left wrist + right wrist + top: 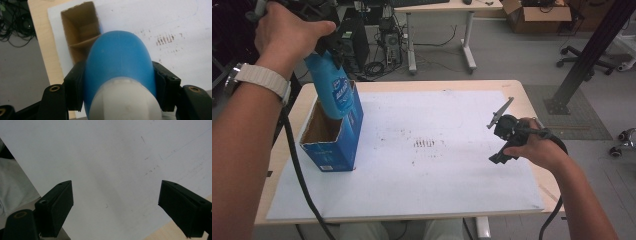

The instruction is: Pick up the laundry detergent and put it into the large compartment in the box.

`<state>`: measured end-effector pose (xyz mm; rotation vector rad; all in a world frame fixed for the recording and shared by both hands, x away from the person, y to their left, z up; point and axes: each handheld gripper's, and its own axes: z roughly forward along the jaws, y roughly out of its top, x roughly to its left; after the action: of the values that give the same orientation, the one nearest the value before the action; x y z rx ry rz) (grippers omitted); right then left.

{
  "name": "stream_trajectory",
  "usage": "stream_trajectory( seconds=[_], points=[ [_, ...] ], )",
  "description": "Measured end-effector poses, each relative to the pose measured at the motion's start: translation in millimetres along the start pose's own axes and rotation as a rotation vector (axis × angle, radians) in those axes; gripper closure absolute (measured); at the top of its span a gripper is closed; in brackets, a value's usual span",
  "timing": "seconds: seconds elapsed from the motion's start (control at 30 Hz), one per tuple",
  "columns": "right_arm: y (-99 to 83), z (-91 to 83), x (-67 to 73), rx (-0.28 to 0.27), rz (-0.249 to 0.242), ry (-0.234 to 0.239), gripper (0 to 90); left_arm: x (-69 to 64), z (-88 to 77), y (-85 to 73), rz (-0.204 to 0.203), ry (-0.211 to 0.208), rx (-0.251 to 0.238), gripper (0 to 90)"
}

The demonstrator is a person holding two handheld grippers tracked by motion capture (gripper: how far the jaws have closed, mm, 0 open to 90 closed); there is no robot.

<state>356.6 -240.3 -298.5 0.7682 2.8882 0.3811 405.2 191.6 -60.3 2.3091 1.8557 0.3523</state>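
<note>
A wooden table (532,100) covered by a white sheet (437,170) holds an open blue carton (334,135) at its left. The left gripper (329,50), jaws clamped on a blue bottle's (332,90) neck, holds it upright with its base in the carton's mouth; judging by this, the bottle is mid-transfer and must travel straight to clear the walls. The right gripper (504,137) rests at the right, jaws wide apart and empty.

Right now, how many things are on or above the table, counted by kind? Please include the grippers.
Blue bottle: 1
Blue carton box: 1
White sheet: 1
Grippers: 2, the left gripper and the right gripper
Total: 5
</note>
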Motion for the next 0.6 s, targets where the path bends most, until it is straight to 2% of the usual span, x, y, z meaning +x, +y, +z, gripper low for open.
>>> stream_trajectory(
  seconds=[0.33, 0.6],
  points=[
    [-1.9, 3.9, -1.0, -0.001, -0.001, 0.005, 12.6, 24.3, 7.7, -8.3, -0.089, 0.028, -0.015, 37.7],
    [-0.4, 3.0, -1.2, -0.006, -0.002, -0.003, 12.5, 36.3, 26.4, -13.3, -0.122, 0.036, -0.022, 37.8]
  ],
)
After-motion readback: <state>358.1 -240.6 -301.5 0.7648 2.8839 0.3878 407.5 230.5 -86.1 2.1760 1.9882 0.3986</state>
